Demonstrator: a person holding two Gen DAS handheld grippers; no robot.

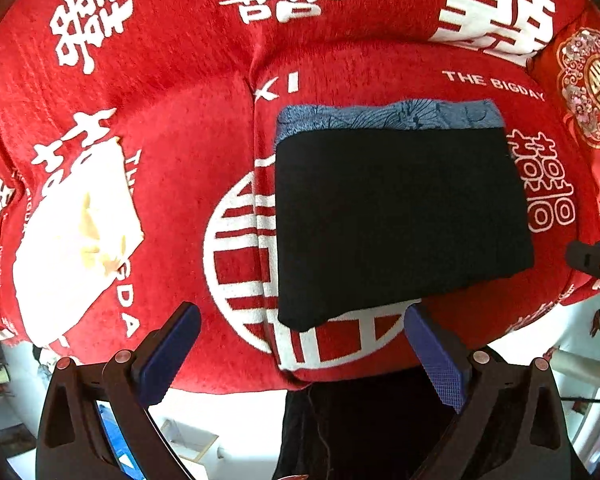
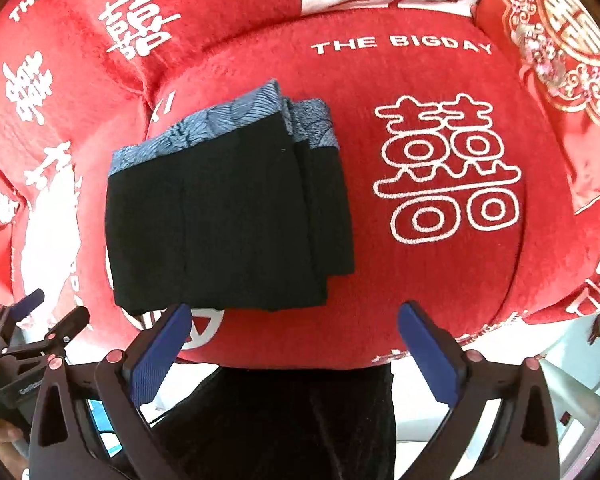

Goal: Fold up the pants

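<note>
The black pants [image 1: 396, 216] lie folded into a compact rectangle on the red sofa cushion [image 1: 188, 152], a blue-grey patterned waistband along the far edge. From the right wrist view the pants [image 2: 228, 216] show stacked layers at their right side. My left gripper [image 1: 302, 334] hangs above the near edge of the pants, open, nothing between its blue pads [image 1: 172, 356]. My right gripper [image 2: 294, 330] stands wide open above the cushion [image 2: 440, 280], just near of the pants, holding nothing. The left gripper [image 2: 40, 320] shows at the lower left of the right wrist view.
A white and cream cloth [image 1: 76, 240] lies on the left cushion. A red embroidered pillow [image 1: 592, 92] rests at the far right. Dark trousers of a person [image 2: 276, 420] stand below the sofa's front edge. White floor and clutter [image 1: 188, 440] lie beyond the edge.
</note>
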